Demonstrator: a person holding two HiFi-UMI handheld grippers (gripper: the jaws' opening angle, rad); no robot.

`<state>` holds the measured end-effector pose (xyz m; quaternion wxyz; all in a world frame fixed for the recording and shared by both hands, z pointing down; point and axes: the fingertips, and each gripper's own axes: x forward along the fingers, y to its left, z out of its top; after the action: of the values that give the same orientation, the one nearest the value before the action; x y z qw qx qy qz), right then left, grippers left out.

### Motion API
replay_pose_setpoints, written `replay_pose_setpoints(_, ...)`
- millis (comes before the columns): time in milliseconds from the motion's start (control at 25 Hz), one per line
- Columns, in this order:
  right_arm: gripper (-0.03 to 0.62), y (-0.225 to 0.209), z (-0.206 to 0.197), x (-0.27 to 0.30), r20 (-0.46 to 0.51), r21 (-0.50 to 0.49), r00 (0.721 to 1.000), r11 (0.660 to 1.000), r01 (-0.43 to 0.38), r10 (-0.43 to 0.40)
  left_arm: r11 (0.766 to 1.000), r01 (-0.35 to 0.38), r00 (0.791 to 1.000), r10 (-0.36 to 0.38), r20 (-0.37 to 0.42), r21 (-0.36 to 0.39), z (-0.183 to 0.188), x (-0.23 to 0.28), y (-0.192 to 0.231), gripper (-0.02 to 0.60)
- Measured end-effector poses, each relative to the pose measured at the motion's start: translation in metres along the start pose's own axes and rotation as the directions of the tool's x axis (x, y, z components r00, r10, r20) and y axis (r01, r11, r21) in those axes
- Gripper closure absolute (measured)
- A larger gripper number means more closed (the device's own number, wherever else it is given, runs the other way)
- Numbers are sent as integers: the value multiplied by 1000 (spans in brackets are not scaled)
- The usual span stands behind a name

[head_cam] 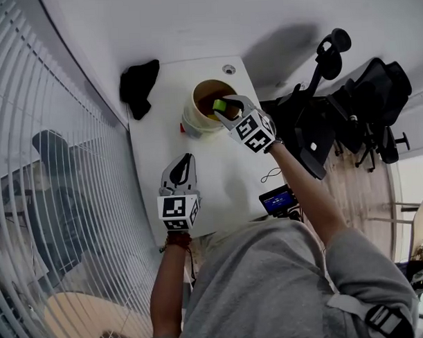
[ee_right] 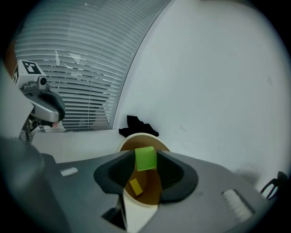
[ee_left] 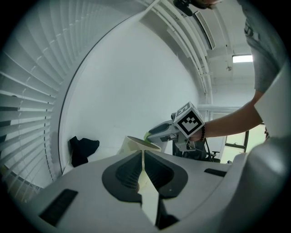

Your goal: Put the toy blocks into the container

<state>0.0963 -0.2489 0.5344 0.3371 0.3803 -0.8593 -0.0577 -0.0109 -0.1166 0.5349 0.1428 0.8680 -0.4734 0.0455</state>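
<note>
A green toy block [ee_right: 145,158] is seen clamped between the pads of the right gripper [head_cam: 222,110], which is poised directly over the open mouth of the round, cream-coloured container [head_cam: 194,117] at the far end of the white table [head_cam: 222,173]. The block is gripped on two opposite flat faces, with its upper part showing above the jaws. A yellow block [ee_right: 135,186] can be made out lying on the brown floor of the container below. The left gripper [head_cam: 186,161] is held above the table nearer the person, its jaws pressed together with nothing between them, and is pointed towards the container. A black cloth [head_cam: 139,84] is left bunched at the table's far left corner, apart from the work. The green block is judged to be small, light and rigid, with smooth faces that could slide under a loose or skewed grip; a square hold on parallel sides, as shown, is thought the safest way for it to be taken. It appears sturdy enough for a short drop to be survived. The container looks lightweight, so its rim is best not knocked when the block is let go.
</note>
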Motion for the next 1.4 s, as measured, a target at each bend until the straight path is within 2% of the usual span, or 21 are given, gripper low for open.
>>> replay_pose_setpoints(280,433,3,3,6,17,3,1000,1000,-11,11,1000,-5,1000,5,-3,-8,-10,3,8,557)
replay_pose_setpoints(440,433,16,21,15,40,-69,997,995,-70,73,1000,-4,1000,4,0,-10,-13,7,11,557)
replay_pose_setpoints(560,433,35,40,25,31,-186,985,969,-161,169,1000,-8,1000,8,2,-9,-13,6,13,557)
replay_pose_setpoints(680,433,51,60,35,-7,-261,965,931,-256,264,1000,-11,1000,11,0,-7,-12,5,12,557)
replay_pose_setpoints(800,433,66,79,49,-34,-335,947,889,-312,320,1000,-21,1000,21,-2,-7,-13,4,16,558)
replay_pose_setpoints(920,433,83,83,67,-91,-421,928,831,-364,360,999,-33,999,33,-2,-10,-15,2,19,557)
replay_pose_setpoints(1000,433,95,78,79,-151,-474,910,780,-410,386,999,-42,999,41,-6,-12,-16,1,19,557)
replay_pose_setpoints(1200,433,119,61,106,-326,-567,849,633,-527,415,999,-42,999,42,-16,-12,-18,0,17,557)
replay_pose_setpoints(1320,433,129,49,124,-448,-619,809,520,-588,380,999,-47,999,47,-23,-11,-16,-2,17,557)
replay_pose_setpoints(1400,433,136,40,134,-522,-614,771,467,-636,364,999,-53,998,52,-26,-12,-15,-5,17,557)
